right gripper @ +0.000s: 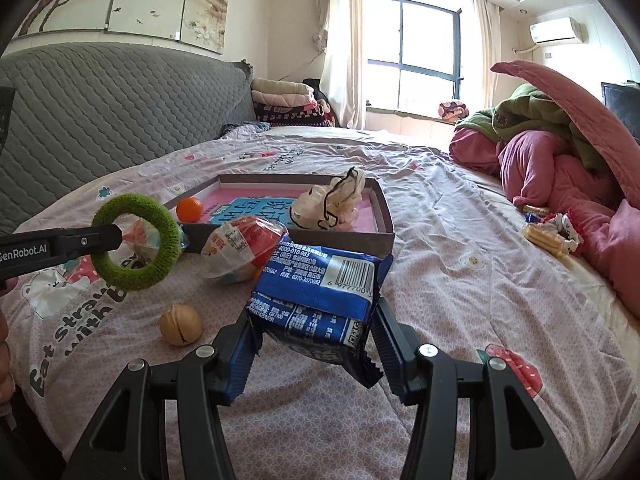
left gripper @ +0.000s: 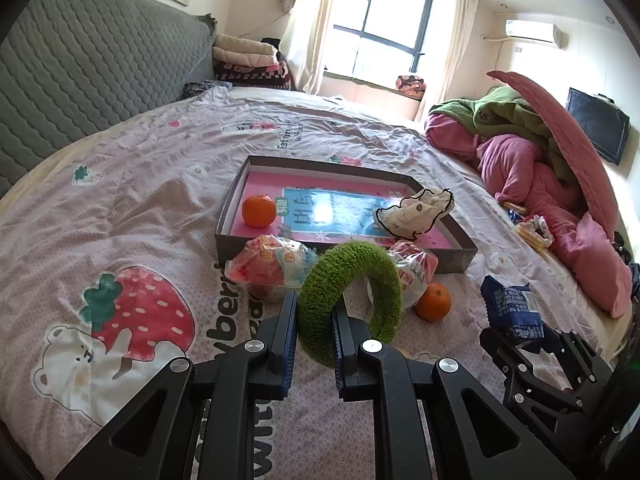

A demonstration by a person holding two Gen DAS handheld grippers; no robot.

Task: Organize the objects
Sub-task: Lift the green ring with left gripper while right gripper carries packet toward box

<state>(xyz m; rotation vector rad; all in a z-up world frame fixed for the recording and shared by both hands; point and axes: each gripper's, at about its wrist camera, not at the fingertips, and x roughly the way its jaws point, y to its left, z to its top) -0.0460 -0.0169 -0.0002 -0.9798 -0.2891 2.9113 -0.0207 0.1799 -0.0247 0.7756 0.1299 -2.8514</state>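
Left wrist view shows a fuzzy green knitted ring [left gripper: 352,292], likely a hair scrunchie, pinched by its band in the pressed-together left gripper [left gripper: 314,312] and held clear of the bedsheet, apparently on its way to the shallow grey cardboard box with a pink and blue printed floor [left gripper: 456,266] just beyond. Beside it, the right gripper [right gripper: 314,338] clamps a crinkled blue foil snack packet [right gripper: 320,280] across its width, also lifted, so both hands seem loaded for one trip to the same box. Already inside lie a small orange mandarin [left gripper: 259,211] and a cream frilled cloth with black edging [left gripper: 414,212]. Left outside, near the box's front wall, are two clear-wrapped red and white snack bags [left gripper: 266,262], a second mandarin [left gripper: 433,301] and a tan walnut [right gripper: 180,325]. Everything rests on a rumpled pale pink bedsheet printed with strawberries and bears [left gripper: 132,208], soft footing on which round fruit may roll. A grey quilted headboard [right gripper: 120,92], heaped pink and green bedding [right gripper: 560,148], a curtained window [right gripper: 420,60] and a wall air conditioner [right gripper: 556,30] frame the bedroom.
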